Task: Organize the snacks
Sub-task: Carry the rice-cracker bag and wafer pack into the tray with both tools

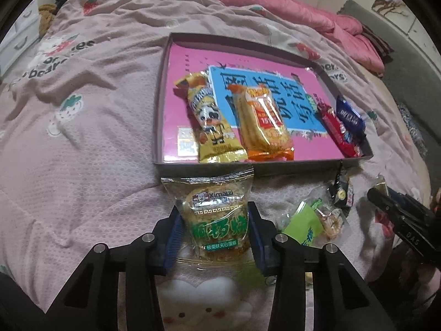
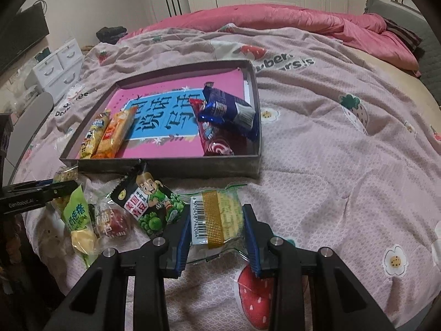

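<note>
Left hand-held gripper [image 1: 215, 231]: clamped on chestnut cake packet [image 1: 213, 209], at 6 o'clock of the tray [image 1: 275, 167].
Right hand-held gripper [image 2: 217, 227]: clamped on barcode cake packet [image 2: 217, 218], on the bed below the tray's 6 o'clock wall.

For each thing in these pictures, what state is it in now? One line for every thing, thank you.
left gripper: shut on the chestnut cake packet, sealed.
right gripper: shut on the barcode cake packet, sealed.
grey box: open, on the bed.
yellow cow-print bar: lying in the box.
orange wafer pack: lying in the box.
red bar: in the box.
blue packet: resting on the red bar.
green pea packet: on the bedspread, outside.
</note>
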`<move>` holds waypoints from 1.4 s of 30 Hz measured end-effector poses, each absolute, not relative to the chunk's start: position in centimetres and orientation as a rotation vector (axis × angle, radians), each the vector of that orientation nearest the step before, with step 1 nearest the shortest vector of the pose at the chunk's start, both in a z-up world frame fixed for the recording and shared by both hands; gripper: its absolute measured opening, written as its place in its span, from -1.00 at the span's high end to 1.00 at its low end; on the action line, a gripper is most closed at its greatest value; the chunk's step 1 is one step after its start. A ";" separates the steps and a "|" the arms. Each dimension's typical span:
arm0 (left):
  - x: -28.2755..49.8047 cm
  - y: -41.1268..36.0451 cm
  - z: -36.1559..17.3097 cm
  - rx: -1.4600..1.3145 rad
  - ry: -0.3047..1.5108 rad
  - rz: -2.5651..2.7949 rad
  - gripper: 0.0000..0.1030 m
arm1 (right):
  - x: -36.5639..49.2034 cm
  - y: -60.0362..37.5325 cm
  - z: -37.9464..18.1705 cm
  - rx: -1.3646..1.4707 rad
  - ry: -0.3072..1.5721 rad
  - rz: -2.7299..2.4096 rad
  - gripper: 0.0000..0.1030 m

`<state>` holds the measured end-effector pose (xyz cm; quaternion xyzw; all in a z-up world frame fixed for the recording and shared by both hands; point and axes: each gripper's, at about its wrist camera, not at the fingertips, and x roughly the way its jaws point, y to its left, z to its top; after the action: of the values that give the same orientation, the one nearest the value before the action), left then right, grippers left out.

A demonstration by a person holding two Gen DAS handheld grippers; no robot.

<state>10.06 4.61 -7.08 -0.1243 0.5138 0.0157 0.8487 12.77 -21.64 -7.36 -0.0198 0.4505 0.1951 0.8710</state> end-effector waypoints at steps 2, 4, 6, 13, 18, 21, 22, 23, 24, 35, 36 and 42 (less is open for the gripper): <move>9.9 4.8 -6.5 -0.267 1.066 0.036 0.13 | 12.6 -21.6 -7.0 -0.046 0.924 0.411 0.31; 9.7 5.0 -5.7 -0.274 1.046 0.036 0.13 | 12.5 -21.5 -6.7 -0.049 0.905 0.418 0.31; 9.6 5.2 -5.0 -0.278 1.025 0.037 0.13 | 12.4 -21.4 -6.3 -0.054 0.887 0.423 0.31; 9.1 5.4 -3.3 -0.260 0.968 0.049 0.13 | 11.8 -21.0 -5.3 -0.071 0.829 0.446 0.31; 8.8 5.3 -2.5 -0.237 0.941 0.056 0.13 | 11.5 -20.7 -4.8 -0.090 0.799 0.454 0.31; 8.7 5.3 -2.1 -0.234 0.925 0.056 0.13 | 11.4 -20.7 -4.4 -0.086 0.774 0.463 0.31; 8.7 5.4 -2.0 -0.233 0.919 0.058 0.13 | 11.3 -20.7 -4.2 -0.085 0.764 0.466 0.31; 8.7 5.4 -1.9 -0.234 0.913 0.059 0.13 | 11.3 -20.7 -4.1 -0.083 0.757 0.469 0.31; 8.7 5.5 -1.7 -0.236 0.906 0.058 0.13 | 11.3 -20.7 -3.9 -0.082 0.748 0.472 0.31; 8.6 5.9 -0.6 -0.234 0.846 0.069 0.13 | 11.6 -20.1 -3.1 -0.077 0.695 0.496 0.31; 8.7 5.9 -0.5 -0.233 0.842 0.070 0.13 | 11.6 -20.0 -3.1 -0.075 0.696 0.499 0.31; 8.9 5.9 -0.3 -0.229 0.836 0.074 0.13 | 11.9 -19.7 -2.8 -0.068 0.681 0.513 0.31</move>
<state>8.93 5.92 -0.33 -0.1108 0.4048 0.0356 0.9070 11.93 -19.74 -2.83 -0.0328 0.3302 0.2486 0.9100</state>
